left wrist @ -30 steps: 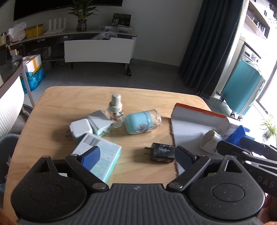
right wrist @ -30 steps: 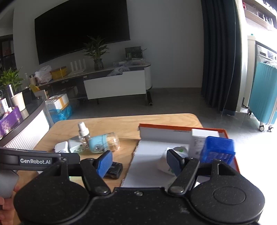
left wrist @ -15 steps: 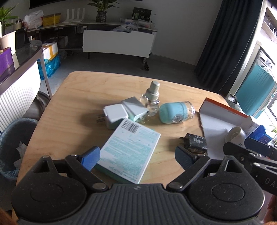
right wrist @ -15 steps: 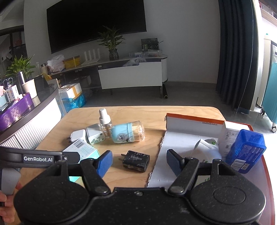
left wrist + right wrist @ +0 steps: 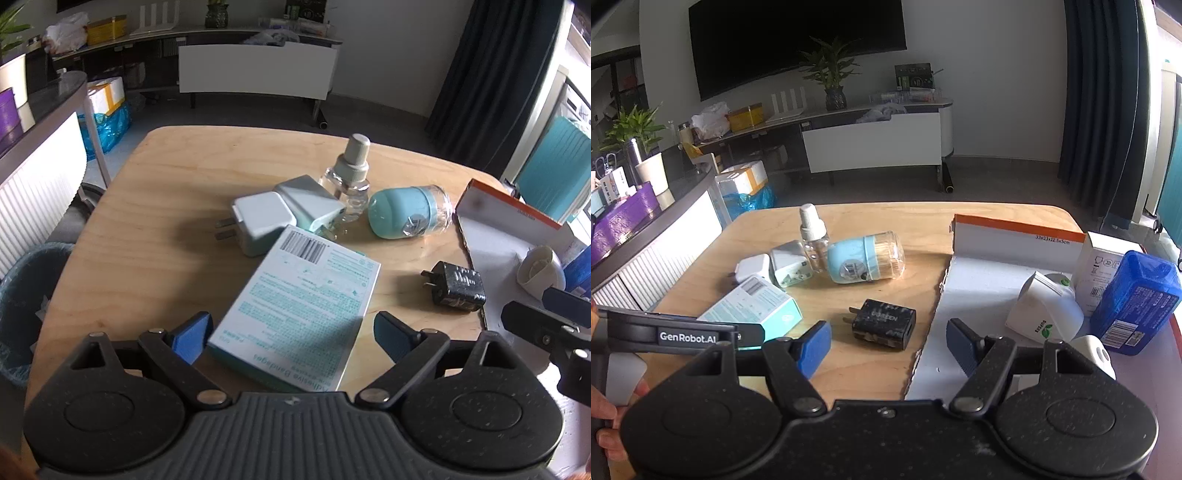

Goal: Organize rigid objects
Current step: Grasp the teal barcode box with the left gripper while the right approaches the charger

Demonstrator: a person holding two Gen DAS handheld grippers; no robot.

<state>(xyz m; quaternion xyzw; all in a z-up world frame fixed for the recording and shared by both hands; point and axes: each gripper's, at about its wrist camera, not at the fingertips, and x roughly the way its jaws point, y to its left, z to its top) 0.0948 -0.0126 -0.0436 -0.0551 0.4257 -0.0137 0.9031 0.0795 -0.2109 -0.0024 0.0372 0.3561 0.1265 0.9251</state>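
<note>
- The left claw is spread wide and holds nothing; the near end of the teal-and-white bandage box lies between its blue pads, with no contact visible on either side.
- Just beyond that box sit a white plug adapter and a pale green adapter, touching each other, with a clear spray bottle upright behind them.
- To the right of the bottle a teal-capped jar lies on its side on the table.
- The right claw is also wide open and empty, poised over the edge where table meets the white cardboard tray.
- A black charger lies just ahead of it, nearer its left pad.
- In the tray, ahead and to the right, rest a white paper cup on its side, a white carton and a blue container.
</note>
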